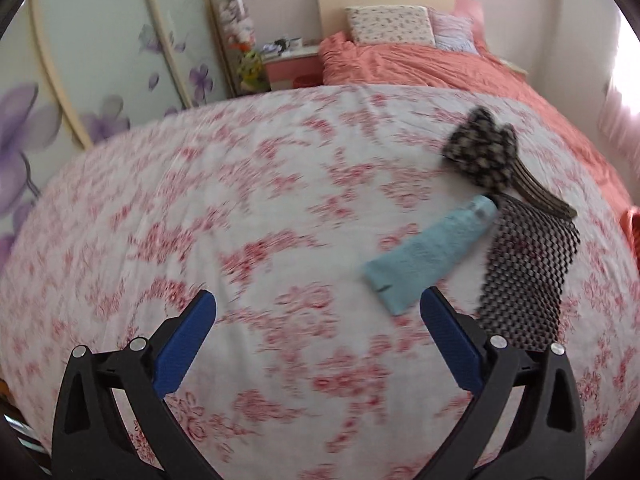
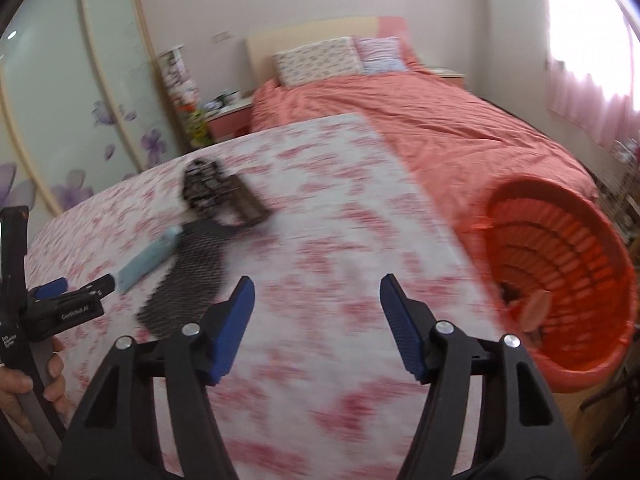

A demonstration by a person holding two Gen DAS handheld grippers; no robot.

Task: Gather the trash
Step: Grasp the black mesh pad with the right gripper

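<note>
The left claw (image 1: 318, 308) gaped wide and empty over the floral sheet (image 1: 240, 208); the blue tube (image 1: 428, 256) lay just beyond its right finger, touching the black mesh (image 1: 528, 272). The right claw (image 2: 317, 294) stood partly open, empty, beside the orange basket (image 2: 560, 272).

Soft daylight, both views smeared by motion.
Light pours through the pink curtain (image 2: 588, 76), blown out white at the upper right of each frame. The floral sheet (image 1: 240, 220) streaks into blur; corners go black, and the wardrobe doors (image 2: 60, 92) bow with fisheye curvature.
</note>
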